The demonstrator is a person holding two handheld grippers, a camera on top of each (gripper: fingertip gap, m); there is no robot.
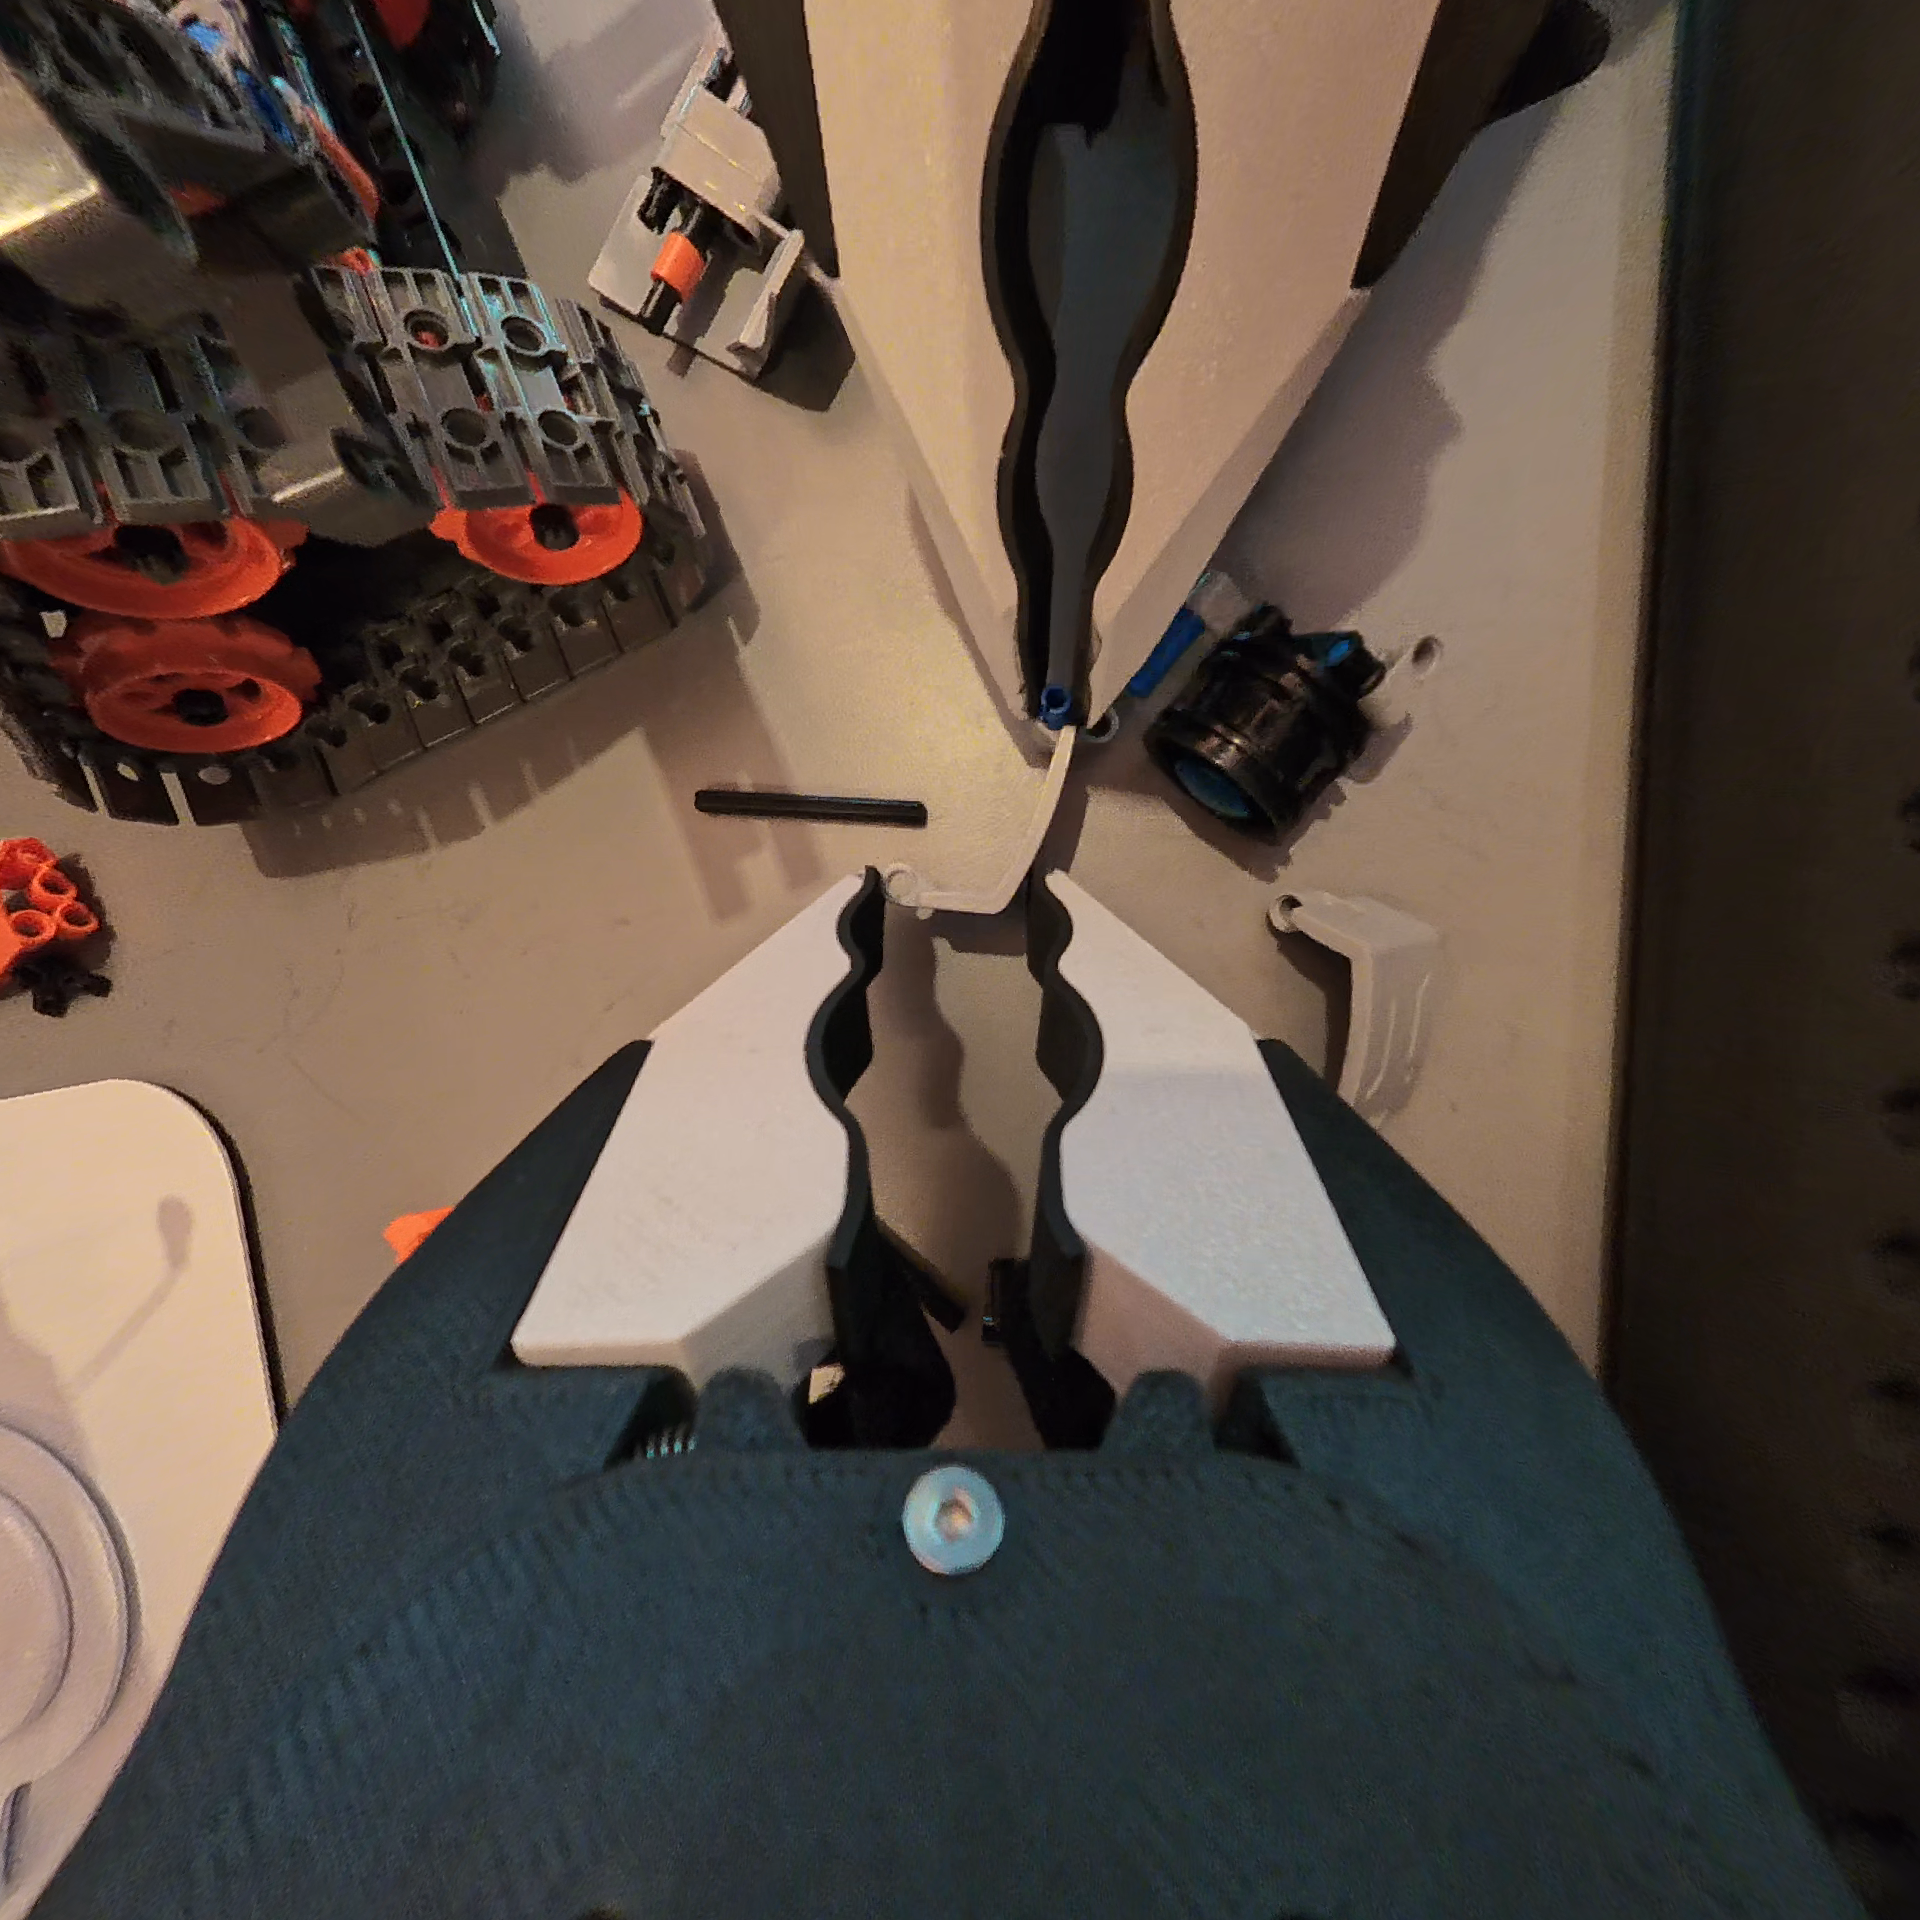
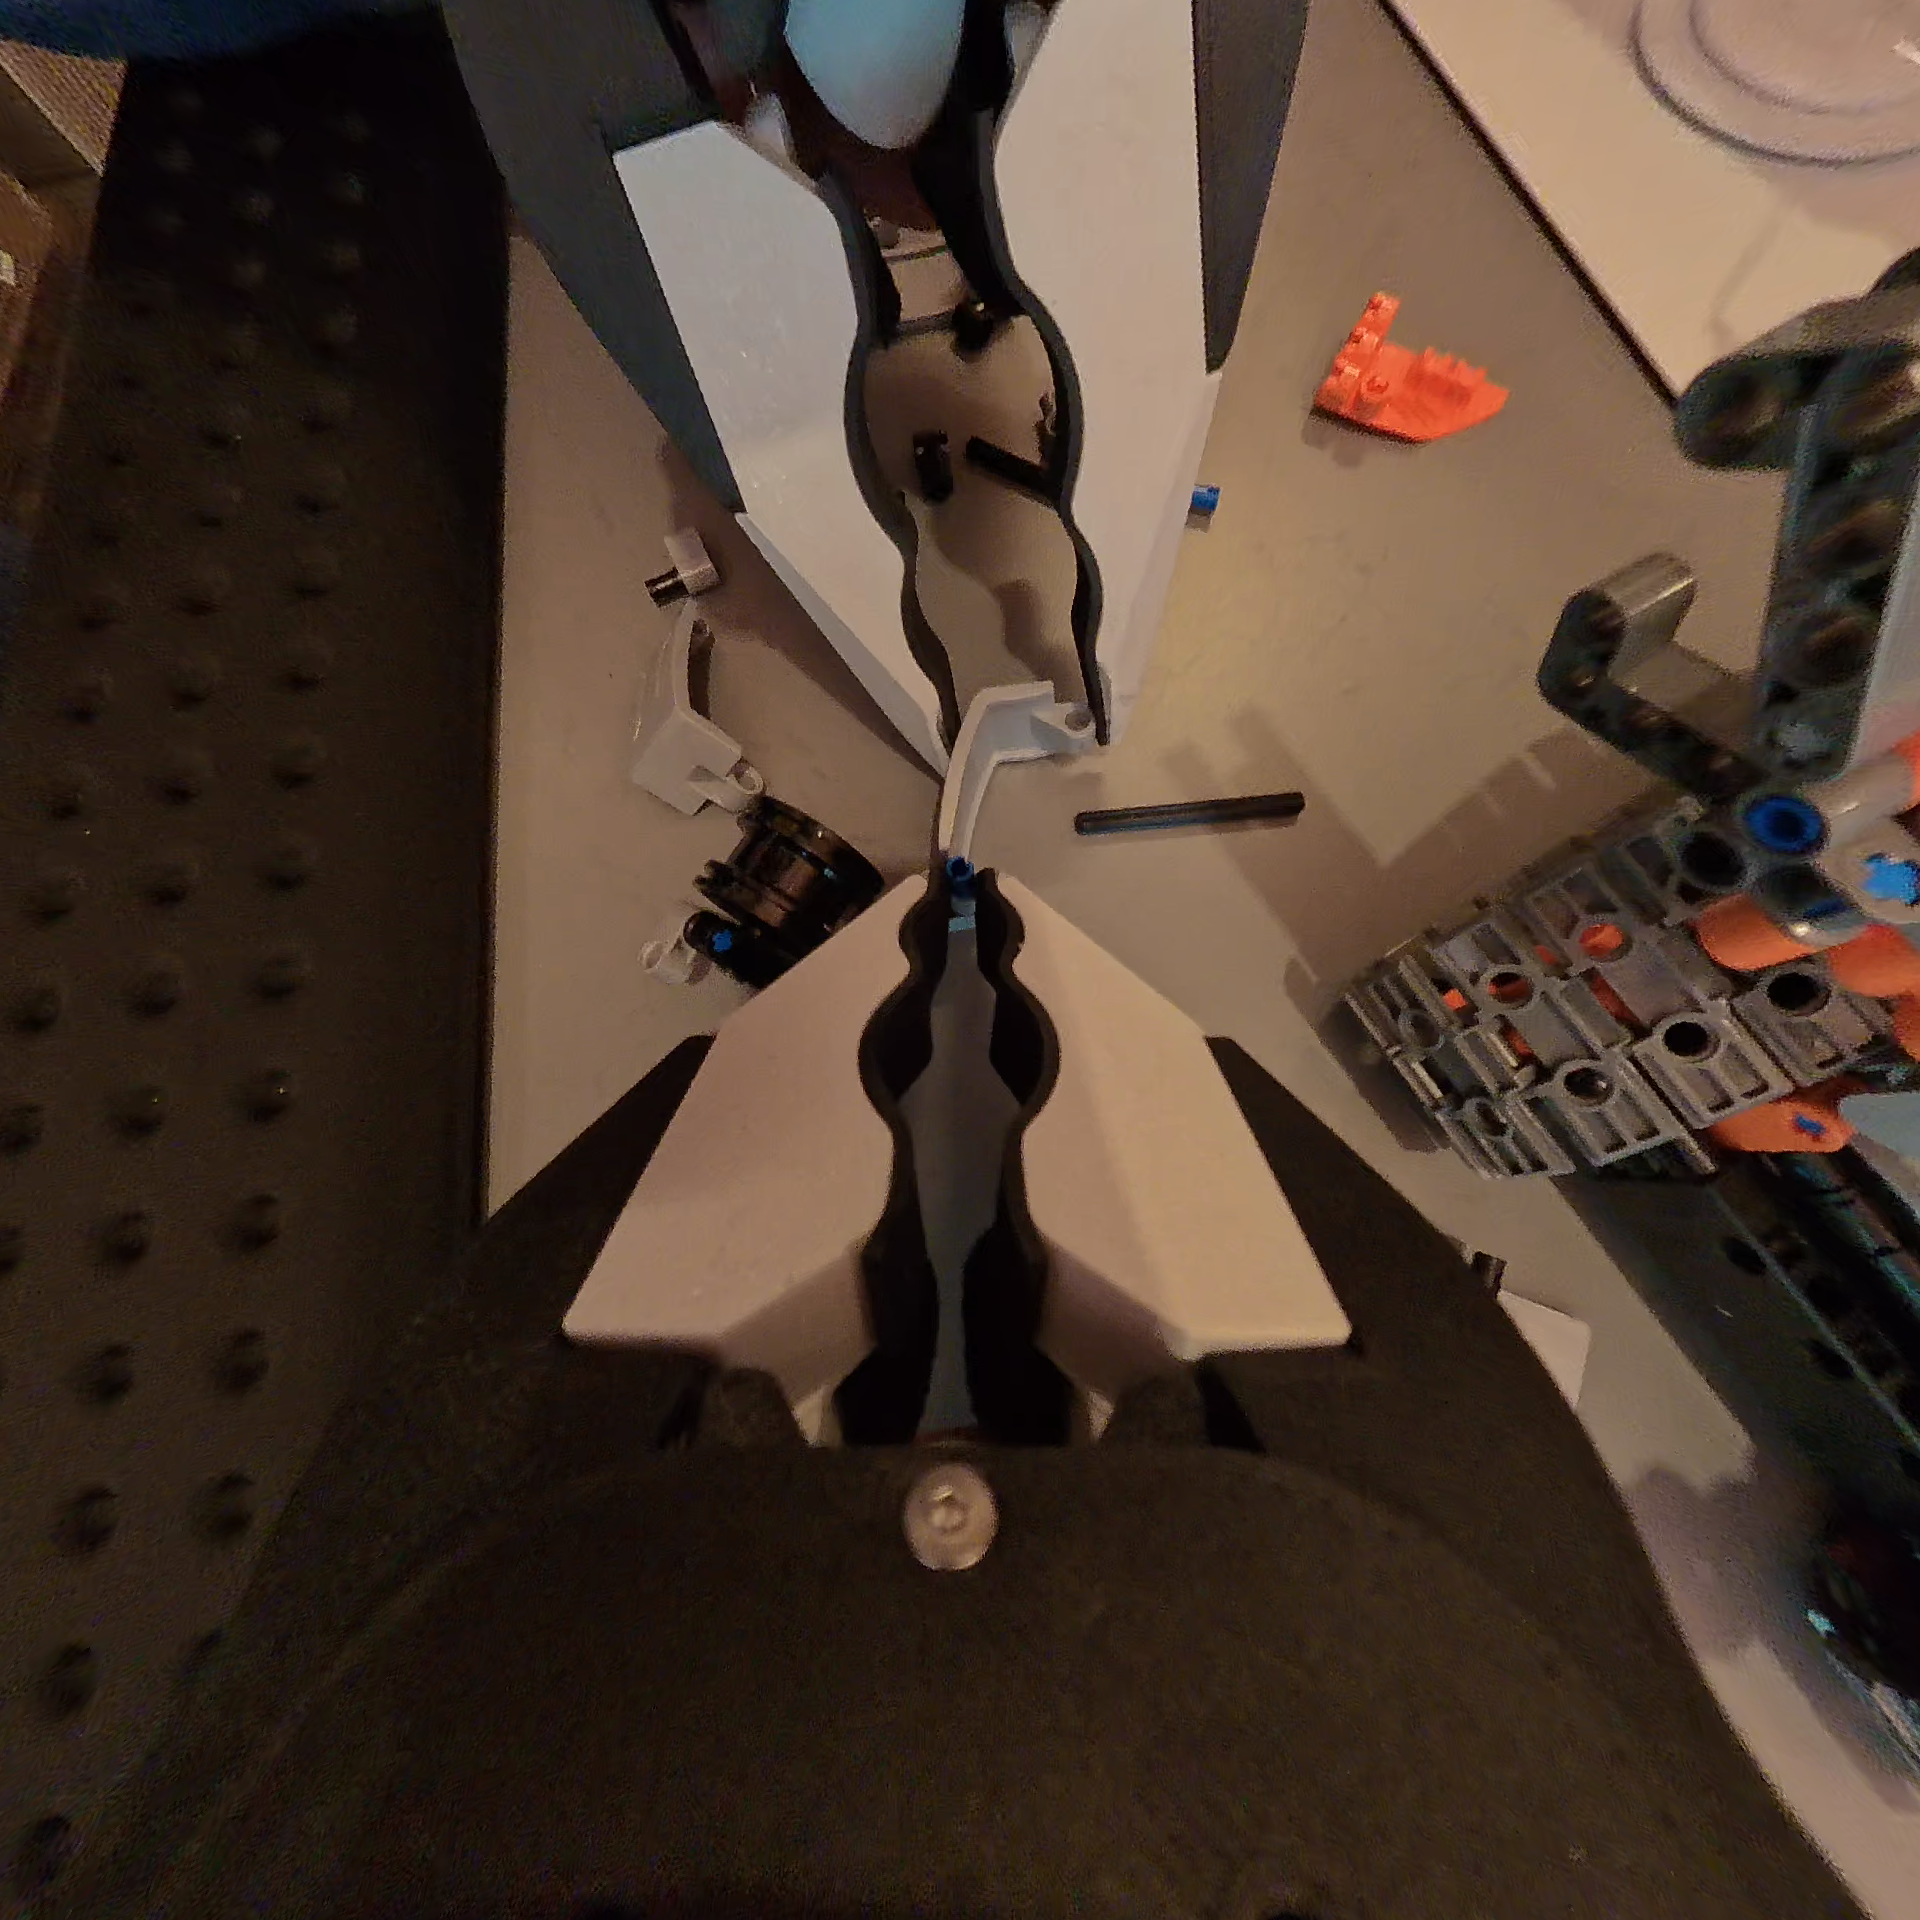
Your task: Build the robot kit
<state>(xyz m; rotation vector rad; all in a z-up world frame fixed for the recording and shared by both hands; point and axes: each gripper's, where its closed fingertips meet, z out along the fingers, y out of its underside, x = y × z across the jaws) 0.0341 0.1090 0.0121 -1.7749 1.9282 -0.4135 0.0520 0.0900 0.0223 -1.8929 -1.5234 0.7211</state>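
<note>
Where the left wrist view looks down on the grey tabletop (image 1: 540, 997), the left gripper (image 1: 961, 894) is seen with its jaws parted, a clear gap between the wavy black pads, and a bent light-grey panel piece (image 1: 1013, 847) sits right at the fingertips. Whether the tips are actually pinching it can't be told from here. The far end of that piece is held by the right gripper (image 1: 1065, 712), which comes in from the top with its jaws nearly shut around a small blue pin (image 1: 1055, 698) (the two grippers meet tip to tip). A black axle rod (image 1: 810, 807) lies just left of the panel, a black cylindrical part (image 1: 1252, 727) with a blue face is just right of it, and a second grey curved panel (image 1: 1361, 956) lies farther right. A tracked model with orange wheels (image 1: 343, 582) fills the upper left.

In the right wrist view, the right gripper (image 2: 961, 883) is seen closed down on the blue pin (image 2: 960, 873), which pokes out at its tips and touches the end of the grey panel piece (image 2: 987, 758). The other end of that panel is met by the left gripper (image 2: 1023, 727), jaws apart. The axle rod (image 2: 1190, 810) is seen to the right, the black cylindrical part (image 2: 779, 883) to the left beside the spare grey panel (image 2: 686, 727), an orange piece (image 2: 1403, 379) farther off, and the tracked model (image 2: 1621, 997) at the right edge.
</note>
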